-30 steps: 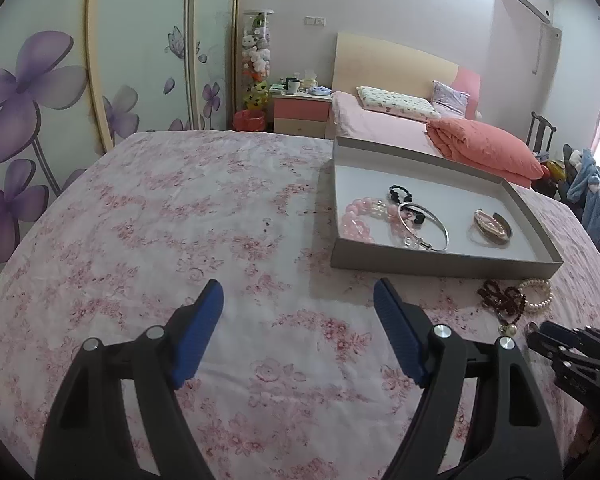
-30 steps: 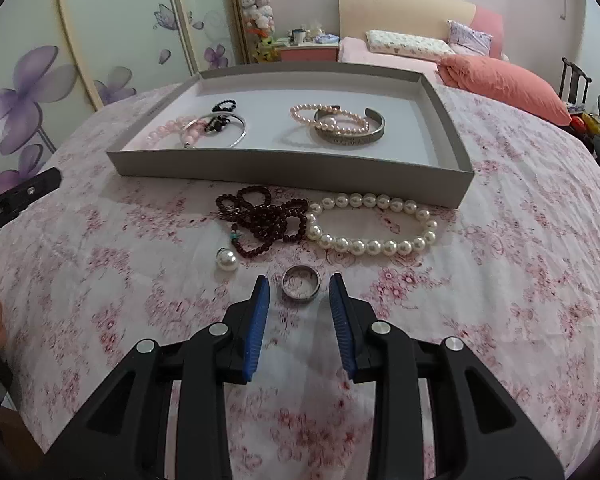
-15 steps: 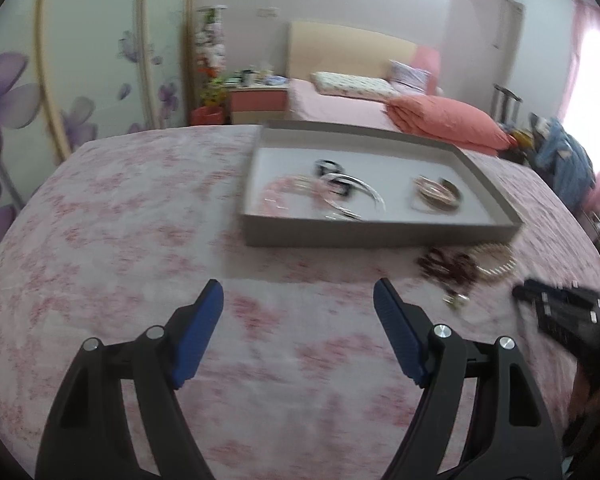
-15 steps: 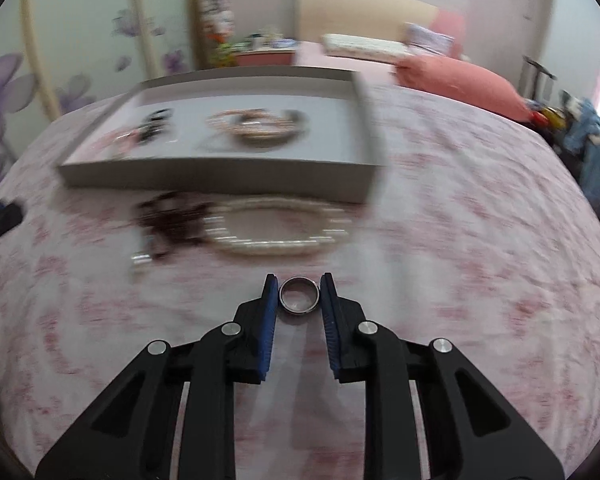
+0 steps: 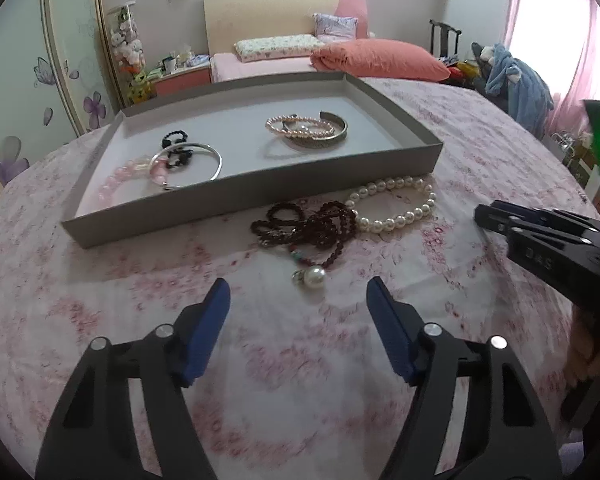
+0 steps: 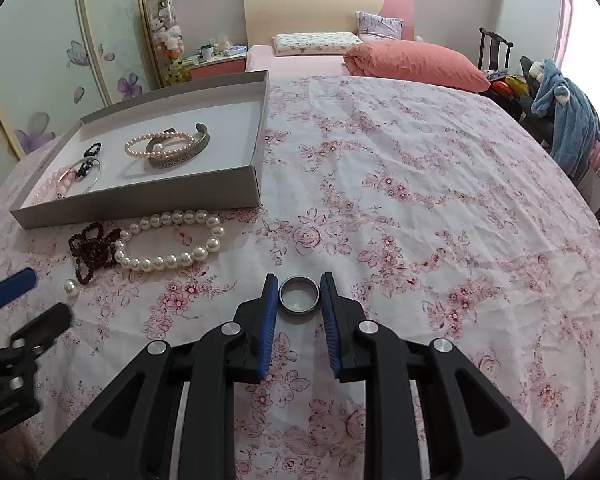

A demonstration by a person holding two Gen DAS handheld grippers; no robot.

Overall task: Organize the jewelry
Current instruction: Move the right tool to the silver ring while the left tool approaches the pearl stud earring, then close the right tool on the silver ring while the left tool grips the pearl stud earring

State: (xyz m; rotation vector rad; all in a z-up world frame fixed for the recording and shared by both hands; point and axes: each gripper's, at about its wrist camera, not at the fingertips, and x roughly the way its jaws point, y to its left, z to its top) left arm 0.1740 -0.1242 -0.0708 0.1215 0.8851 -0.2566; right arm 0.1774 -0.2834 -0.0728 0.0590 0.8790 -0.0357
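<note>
My right gripper [image 6: 299, 286] is shut on a silver ring [image 6: 299, 300] and holds it above the floral cloth. My left gripper [image 5: 298, 294] is open and empty, just short of a loose white pearl [image 5: 314, 277]. A dark red bead necklace [image 5: 306, 228] and a white pearl bracelet [image 5: 394, 204] lie in front of a grey tray [image 5: 396, 160]. The tray [image 6: 256, 184] holds a pink pearl bracelet [image 6: 158, 144], a metal cuff [image 6: 180, 156], a silver bangle [image 5: 204, 160] and pink and black beads.
The floral cloth [image 6: 400, 208] stretches wide to the right of the tray. The right gripper shows at the right edge of the left wrist view [image 5: 540, 236]. A bed with a coral pillow [image 6: 412, 64] and a chair with a blue garment [image 6: 568, 120] stand beyond.
My right gripper closed on the silver ring and lifted it, swinging right. My left gripper swung right toward the loose pearl and necklaces, staying open.
</note>
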